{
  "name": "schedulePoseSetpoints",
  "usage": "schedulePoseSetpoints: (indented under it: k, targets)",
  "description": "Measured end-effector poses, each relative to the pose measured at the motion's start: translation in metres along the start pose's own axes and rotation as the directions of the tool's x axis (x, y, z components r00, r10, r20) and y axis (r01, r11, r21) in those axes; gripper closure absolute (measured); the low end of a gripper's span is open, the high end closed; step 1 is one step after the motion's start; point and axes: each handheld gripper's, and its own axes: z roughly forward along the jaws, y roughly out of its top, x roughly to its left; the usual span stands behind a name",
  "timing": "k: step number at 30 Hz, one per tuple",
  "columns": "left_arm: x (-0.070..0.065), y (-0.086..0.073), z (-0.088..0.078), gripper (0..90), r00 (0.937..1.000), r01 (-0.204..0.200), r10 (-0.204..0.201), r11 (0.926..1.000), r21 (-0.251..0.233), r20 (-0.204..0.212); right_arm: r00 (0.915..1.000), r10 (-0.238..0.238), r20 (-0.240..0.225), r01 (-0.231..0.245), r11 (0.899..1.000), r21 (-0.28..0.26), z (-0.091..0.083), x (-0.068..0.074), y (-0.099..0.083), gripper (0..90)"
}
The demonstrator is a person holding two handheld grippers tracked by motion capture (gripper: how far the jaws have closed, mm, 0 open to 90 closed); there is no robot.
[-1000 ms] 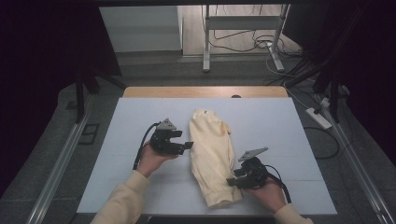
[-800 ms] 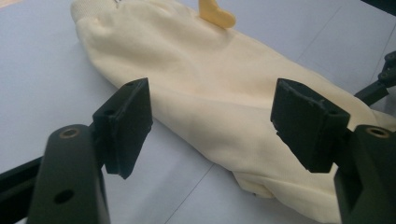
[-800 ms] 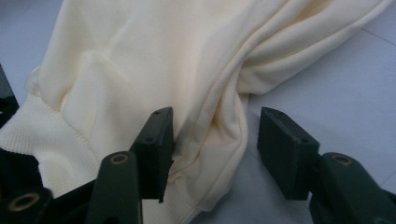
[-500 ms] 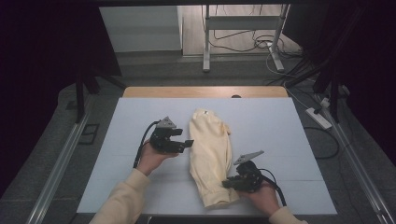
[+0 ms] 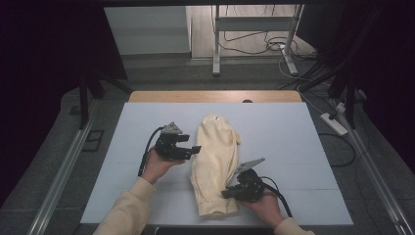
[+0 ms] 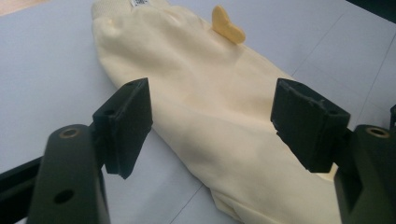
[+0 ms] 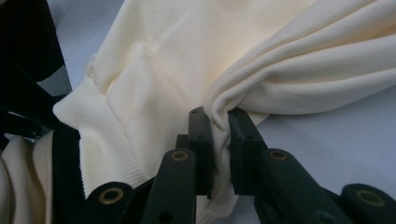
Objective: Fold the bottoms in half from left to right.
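Cream sweater (image 5: 215,164) is lying folded lengthwise in a long strip on the white table top (image 5: 303,147), approx. centre, collar end pointing away from the person, hem end hanging near the front edge.

R gripper (image 5: 229,193) is sitting at the near right edge of the strip, by the hem. Its jaws have just been closing; in the right gripper view (image 7: 219,128) they are pinching a bunched fold of the knit, fabric squeezed between the pads w/ almost no gap. Ribbed hem band is showing just left of the jaws there.

L gripper (image 5: 195,148) is hovering beside the left edge of the sweater, mid-length, jaws pointing toward the cloth. In the left gripper view (image 6: 212,123) jaws are standing wide apart, nothing between the pads; sweater (image 6: 210,107) is lying beyond them, not touched. Small fabric flap (image 6: 227,25) is sticking up near the collar end.

L hand (image 5: 159,166) and R hand (image 5: 266,205) are coming in from the bottom, cream sleeves.
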Motion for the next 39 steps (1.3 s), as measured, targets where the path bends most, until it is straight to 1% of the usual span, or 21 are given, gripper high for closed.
schedulePoseSetpoints:
  k: [3, 6, 10, 13, 14, 15, 18, 19, 22, 27, 29, 31, 39]
  targets:
    - [0.0, 0.0, 0.0, 28.7, 1.0, -0.002, 0.002, 1.0, 0.001, 0.001, 0.9997, -0.008, 0.023, 0.008, 1.0, 0.001, -0.005, 0.001, -0.003, 80.8]
    - [0.0, 0.0, 0.0, 28.6, 1.0, -0.001, 0.001, 1.0, 0.001, 0.001, 0.9993, -0.008, 0.036, 0.008, 1.0, 0.003, -0.011, 0.0, -0.008, 80.9]
    - [-0.001, 0.0, 0.0, 28.6, 1.0, -0.003, 0.003, 1.0, 0.001, 0.001, 0.9993, -0.002, 0.038, 0.002, 1.0, 0.0, -0.015, -0.003, -0.012, 80.0]
    - [-0.001, 0.0, 0.0, 28.5, 1.0, -0.005, 0.005, 1.0, 0.003, 0.0, 0.9989, -0.014, 0.045, 0.014, 1.0, -0.004, -0.014, -0.003, -0.012, 78.7]
    - [-0.001, 0.0, 0.001, 28.6, 1.0, -0.006, 0.006, 1.0, 0.004, -0.001, 0.9986, -0.02, 0.049, 0.02, 1.0, -0.005, -0.014, -0.002, -0.011, 76.4]
    - [-0.001, 0.0, 0.001, 28.5, 1.0, -0.006, 0.006, 1.0, 0.005, 0.0, 0.9983, -0.021, 0.054, 0.022, 1.0, -0.006, -0.015, -0.002, -0.011, 71.7]
    - [-0.001, 0.0, 0.001, 28.5, 1.0, -0.006, 0.005, 1.0, 0.003, 0.0, 0.9955, -0.02, 0.093, 0.024, 0.999, -0.044, -0.02, -0.004, -0.01, 53.9]
    - [-0.001, 0.0, 0.001, 28.5, 1.0, -0.006, 0.006, 1.0, 0.003, 0.001, 0.9943, -0.017, 0.105, 0.024, 0.998, -0.066, -0.023, -0.005, -0.009, 50.9]
    - [-0.001, 0.0, 0.001, 28.5, 1.0, -0.005, 0.005, 1.0, 0.0, 0.004, 0.9894, -0.017, 0.144, 0.032, 0.994, -0.102, -0.029, -0.009, -0.007, 44.9]
    - [-0.001, -0.001, 0.001, 28.4, 0.9999, -0.007, 0.007, 0.9999, 0.008, 0.007, 0.9826, -0.047, 0.18, 0.069, 0.99, -0.119, -0.034, -0.014, -0.002, 42.4]
    - [0.0, -0.001, 0.0, 28.3, 0.9999, -0.003, 0.003, 1.0, 0.007, 0.011, 0.9817, -0.055, 0.182, 0.076, 0.991, -0.113, -0.035, -0.015, -0.001, 41.9]
    - [0.0, -0.001, 0.0, 28.3, 0.9999, -0.002, 0.002, 1.0, 0.007, 0.011, 0.9786, -0.069, 0.194, 0.09, 0.99, -0.104, -0.034, -0.017, 0.0, 41.5]
    - [-0.001, -0.002, -0.001, 28.2, 0.9999, -0.002, 0.002, 1.0, 0.008, 0.011, 0.9766, -0.071, 0.203, 0.094, 0.99, -0.104, -0.035, -0.024, 0.001, 39.3]
